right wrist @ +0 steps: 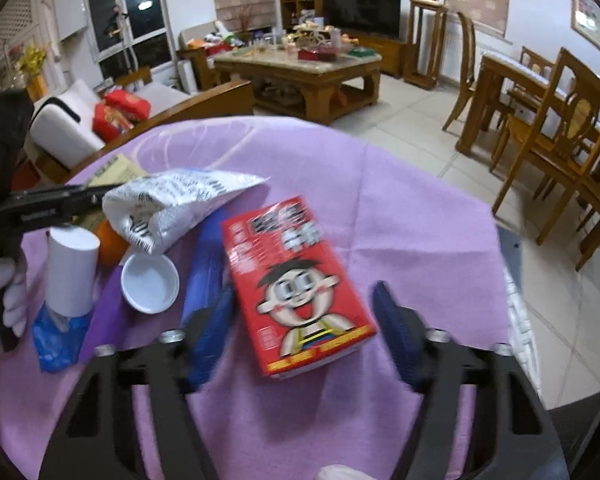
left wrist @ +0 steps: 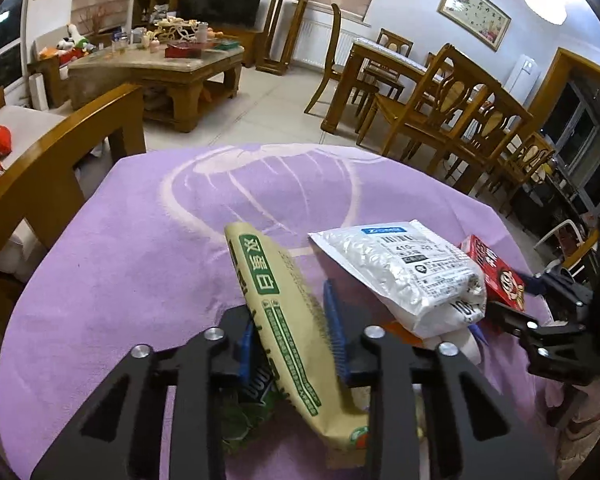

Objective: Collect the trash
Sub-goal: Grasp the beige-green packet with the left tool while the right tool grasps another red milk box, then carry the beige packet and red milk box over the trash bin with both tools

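My left gripper (left wrist: 292,332) is shut on a tan paper package with green print (left wrist: 284,312), which stands tilted between the blue pads over the purple tablecloth (left wrist: 120,260). A white plastic mailer bag (left wrist: 408,268) lies to its right, and a red milk carton (left wrist: 496,272) lies beyond it. In the right wrist view my right gripper (right wrist: 304,320) is open, its blue pads either side of the near end of the red carton (right wrist: 296,284), which lies flat. The white bag (right wrist: 180,204) lies to the left.
A white cylinder (right wrist: 72,268), a small white cup (right wrist: 150,280), an orange object (right wrist: 112,244), a blue wrapper (right wrist: 56,336) and a blue strip (right wrist: 204,264) lie left of the carton. Wooden chairs (left wrist: 452,112), a sofa arm (left wrist: 60,152) and a coffee table (left wrist: 156,72) surround the table.
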`<control>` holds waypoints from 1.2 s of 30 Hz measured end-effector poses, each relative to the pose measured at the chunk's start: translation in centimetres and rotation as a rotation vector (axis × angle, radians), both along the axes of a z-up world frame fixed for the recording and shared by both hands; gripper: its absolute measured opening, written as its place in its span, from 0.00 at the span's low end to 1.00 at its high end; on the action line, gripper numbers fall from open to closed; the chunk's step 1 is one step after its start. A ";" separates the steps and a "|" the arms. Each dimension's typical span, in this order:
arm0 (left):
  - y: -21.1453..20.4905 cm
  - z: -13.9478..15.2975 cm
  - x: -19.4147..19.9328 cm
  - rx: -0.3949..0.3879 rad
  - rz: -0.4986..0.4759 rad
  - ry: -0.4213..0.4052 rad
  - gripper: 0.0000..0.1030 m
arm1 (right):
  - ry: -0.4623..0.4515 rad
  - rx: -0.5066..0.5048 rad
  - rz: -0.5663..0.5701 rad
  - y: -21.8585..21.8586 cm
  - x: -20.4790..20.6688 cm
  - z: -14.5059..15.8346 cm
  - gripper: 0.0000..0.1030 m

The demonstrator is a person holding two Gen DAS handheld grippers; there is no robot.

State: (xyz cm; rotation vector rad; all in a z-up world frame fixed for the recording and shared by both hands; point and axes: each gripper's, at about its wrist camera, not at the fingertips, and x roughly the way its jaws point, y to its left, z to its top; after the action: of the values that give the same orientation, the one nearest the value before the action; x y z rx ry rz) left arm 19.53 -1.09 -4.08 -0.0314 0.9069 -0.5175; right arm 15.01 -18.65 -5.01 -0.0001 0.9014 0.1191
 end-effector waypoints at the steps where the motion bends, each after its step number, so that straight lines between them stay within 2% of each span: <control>1: -0.2 0.0 0.1 -0.003 0.001 -0.003 0.24 | 0.001 -0.005 0.004 0.2 0.0 -0.1 0.51; 2: -0.1 0.1 0.0 -0.014 0.003 -0.006 0.17 | 0.000 -0.004 0.008 0.3 0.0 -0.2 0.49; 7: 0.3 1.0 -1.3 -0.049 0.000 -0.039 0.08 | -0.008 0.031 0.008 0.0 -1.1 -0.1 0.49; 17: 1.1 4.6 -6.5 -0.135 0.007 -0.159 0.08 | -0.125 0.229 -0.035 -2.4 -8.5 3.4 0.49; 22: 0.2 6.6 -10.0 -0.185 -0.027 -0.211 0.08 | -0.199 0.303 -0.060 -3.4 -13.4 5.2 0.49; 28: -4.9 8.2 -14.7 -0.220 -0.145 -0.251 0.08 | -0.271 0.346 -0.111 -6.3 -18.8 6.8 0.49; 36: -13.5 8.5 -18.5 -0.270 -0.315 -0.259 0.08 | -0.335 0.388 -0.260 -13.3 -25.8 7.6 0.49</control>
State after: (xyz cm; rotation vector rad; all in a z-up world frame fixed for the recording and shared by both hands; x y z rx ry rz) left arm 1.00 -14.56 4.44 -0.0655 0.5849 -0.9136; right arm -10.84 -31.94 2.57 0.4454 0.5262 0.0478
